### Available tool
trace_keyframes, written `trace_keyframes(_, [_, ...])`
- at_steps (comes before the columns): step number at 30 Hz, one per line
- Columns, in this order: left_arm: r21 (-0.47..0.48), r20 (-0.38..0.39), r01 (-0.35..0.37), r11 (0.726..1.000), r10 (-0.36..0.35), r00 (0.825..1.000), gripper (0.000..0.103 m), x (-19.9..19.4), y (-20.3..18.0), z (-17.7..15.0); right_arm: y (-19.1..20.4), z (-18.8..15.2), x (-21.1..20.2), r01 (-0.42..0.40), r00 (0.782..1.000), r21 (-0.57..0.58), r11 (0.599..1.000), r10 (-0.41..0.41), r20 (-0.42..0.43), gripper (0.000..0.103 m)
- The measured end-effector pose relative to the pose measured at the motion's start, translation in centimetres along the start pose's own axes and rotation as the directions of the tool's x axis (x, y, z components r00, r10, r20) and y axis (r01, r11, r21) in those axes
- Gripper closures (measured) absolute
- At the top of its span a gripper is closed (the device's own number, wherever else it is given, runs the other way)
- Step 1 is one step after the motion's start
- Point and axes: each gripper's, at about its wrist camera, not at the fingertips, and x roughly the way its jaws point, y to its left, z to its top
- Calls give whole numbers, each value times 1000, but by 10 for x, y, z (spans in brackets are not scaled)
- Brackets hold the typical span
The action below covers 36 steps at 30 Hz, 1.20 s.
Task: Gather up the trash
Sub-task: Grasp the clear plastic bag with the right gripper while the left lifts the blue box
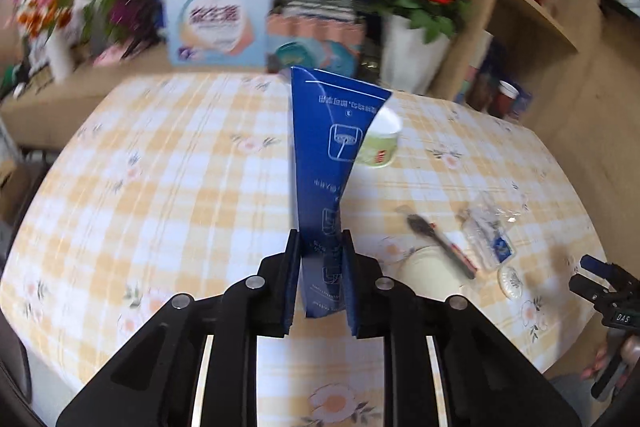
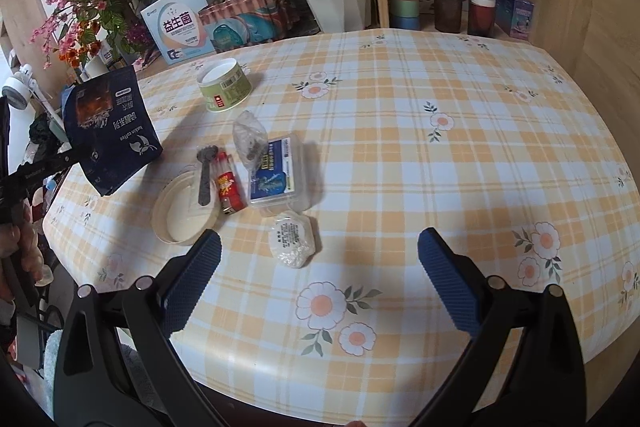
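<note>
- Left gripper (image 1: 320,259) has its jaws clamped on a dark blue coffee pouch (image 1: 326,155), pinching the bottom end so the pouch sticks straight up toward 12 o'clock, off the table. The right wrist view shows it hanging over the table's left edge, around 9 o'clock. My guess is the pouch is mid-carry to wherever the trash goes; no bin in sight, so keep the squeeze steady, since a flat foil pouch could slip.
- Right gripper (image 2: 318,251) hovers with jaws spread wide, holding nothing. Closest thing is the small white wrapped packet (image 2: 291,237), just ahead at 12.
- Next out, around 11 o'clock: cream round lid (image 2: 186,211) with a dark plastic spoon (image 2: 206,173) lying across it, a red sachet (image 2: 229,187) touching its rim, and a clear plastic box (image 2: 278,177) with a crumpled clear wrapper (image 2: 249,137) beside it.
- Farthest: the green-labelled tub (image 2: 224,87), standing alone.
- I'd take the white packet first and come straight down on it, so the pile behind doesn't get bumped.
</note>
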Motion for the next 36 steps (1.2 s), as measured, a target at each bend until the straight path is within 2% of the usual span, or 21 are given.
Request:
trace_keyframes(5, [-24,-19,-15,1000,14,1000,87,6,16,-7,14,7,6,-12,1000,-37,999,12,-12,7])
trace_keyframes(9, [-4,-33,-17,1000,17,999,87,16,20,-10,25,14,12,-21,1000,-73,997,20,-19,10])
trace_keyframes(11, [9,-26,-16,1000,16,1000,88,20,20,-13,29,19,16,-27,999,-93,995,24,-30,20])
trace_keyframes(15, [-9,9,0,1000,0,1000,89,15,26,-15,34,31,26,-31,999,-133,991,27,-33,25])
trace_keyframes(20, [-47,39,21,999,-19,999,89,1,35,-18,43,54,46,-56,998,-172,983,52,-27,42])
trace_keyframes(26, [-75,66,53,996,-48,997,89,-18,39,-21,65,74,88,-52,998,-217,975,41,-57,53])
trace_keyframes(28, [-82,71,66,994,-60,996,89,-27,40,-22,68,75,96,-43,997,-222,974,28,-71,63])
trace_keyframes(29, [-81,74,69,994,-63,995,89,-30,40,-23,70,75,99,-43,996,-222,974,26,-81,76])
trace_keyframes(30, [-80,80,72,994,-66,995,89,-36,40,-25,71,75,101,-38,996,-224,974,19,-84,79])
trace_keyframes(33, [-89,90,88,992,-80,993,89,-48,42,-29,70,72,93,-52,997,-205,977,39,-69,85])
trace_keyframes(36, [-84,101,92,992,-83,991,89,-59,40,-33,66,69,81,-64,997,-182,981,55,-49,87])
